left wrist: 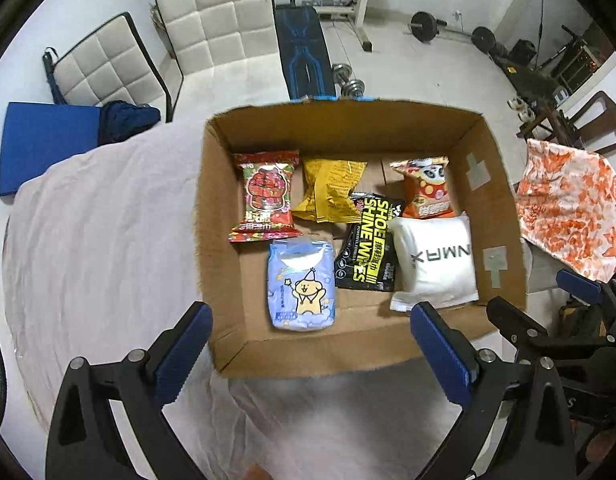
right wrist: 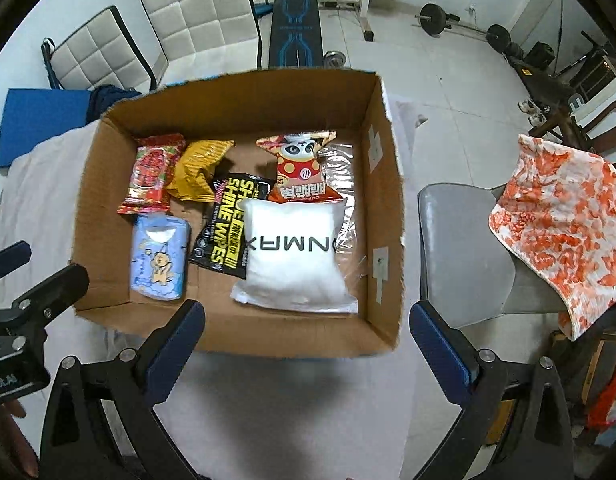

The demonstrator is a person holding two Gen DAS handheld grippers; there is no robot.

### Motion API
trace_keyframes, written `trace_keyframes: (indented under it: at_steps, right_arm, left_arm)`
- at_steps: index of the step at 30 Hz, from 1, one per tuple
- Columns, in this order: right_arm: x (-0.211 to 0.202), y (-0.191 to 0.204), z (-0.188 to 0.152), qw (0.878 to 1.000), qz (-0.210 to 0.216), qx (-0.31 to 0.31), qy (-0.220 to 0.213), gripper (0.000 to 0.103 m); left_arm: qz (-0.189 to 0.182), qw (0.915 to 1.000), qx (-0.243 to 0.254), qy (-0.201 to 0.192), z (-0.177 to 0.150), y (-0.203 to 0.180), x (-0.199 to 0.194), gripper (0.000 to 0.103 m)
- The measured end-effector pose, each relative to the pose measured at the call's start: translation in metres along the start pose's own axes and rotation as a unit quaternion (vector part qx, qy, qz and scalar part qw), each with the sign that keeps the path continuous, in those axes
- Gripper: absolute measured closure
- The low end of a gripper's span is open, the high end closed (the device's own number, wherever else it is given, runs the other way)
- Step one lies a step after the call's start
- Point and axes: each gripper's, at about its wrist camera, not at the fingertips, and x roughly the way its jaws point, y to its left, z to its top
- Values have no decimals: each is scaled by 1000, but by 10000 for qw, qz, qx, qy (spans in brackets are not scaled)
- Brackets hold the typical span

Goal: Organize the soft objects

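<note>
Left gripper [left wrist: 310, 338]: up close, fingers spread wide, holding nothing, over the near edge of the box.
Right gripper [right wrist: 308, 334]: up close too, fingers wide apart and holding nothing, over the near right corner of the box.
Table cloth [left wrist: 88, 240]: a pale, wrinkly sheet covers the table under everything.
Cardboard box [left wrist: 220, 216]: sits open on the cloth, flaps up.
Blue pack [left wrist: 302, 286]: soft, with a yellow bear on it, lies flat at the front left of the box.
White pouch [left wrist: 436, 260]: puffy, front right of the box, just beside the black wipes pack [left wrist: 370, 246].
Red candy bag [left wrist: 266, 196]: back left of the box.
Yellow bag [left wrist: 328, 190]: crumpled, in the back middle, next to the red one.
Orange snack bag [left wrist: 426, 188]: has a panda face, back right, touching the white pouch.
Orange-and-white cloth [right wrist: 560, 224]: hangs over a grey chair [right wrist: 456, 248] to the right of the table.
White chairs [left wrist: 216, 20]: two padded ones behind the table.
Blue mat [left wrist: 44, 148]: on the far left, by the table's end.
Room: white tile floor [right wrist: 440, 92], a black workout bench [left wrist: 304, 52] and weights [left wrist: 424, 26] far back.
</note>
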Motion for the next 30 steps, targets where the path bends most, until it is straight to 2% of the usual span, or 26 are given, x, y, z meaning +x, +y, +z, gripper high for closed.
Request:
trace_keyframes:
  at_steps: [3,7,11,16,24,30]
  right_arm:
    - [-32,-3,-12,9997,48,90,-222,0]
    - [-86,-6,-32,9985,108,109,-530,0]
    - [-144,-5,-58,9954,28,122,-947,0]
    - [-210,2,-89,9900,130,154,-1396,0]
    - [-281,20,-125,9830,131,4,-1830,0]
    - [-308,30,-141,9806,97,-66,-1955,0]
  left_arm:
    - [-33,9999,2,-136,-9,-2,-22,2]
    - [31,9984,167,-548,-30,-12,-73,2]
    - [191,9946,248,-992,-49,-18,-128,2]
    - [278,9898,132,-1393,-72,-12,-182,2]
    - [182,9867,-174,-1608,-99,5,-230,2]
    - [348,9828,-294,-1788,-120,10,-257,2]
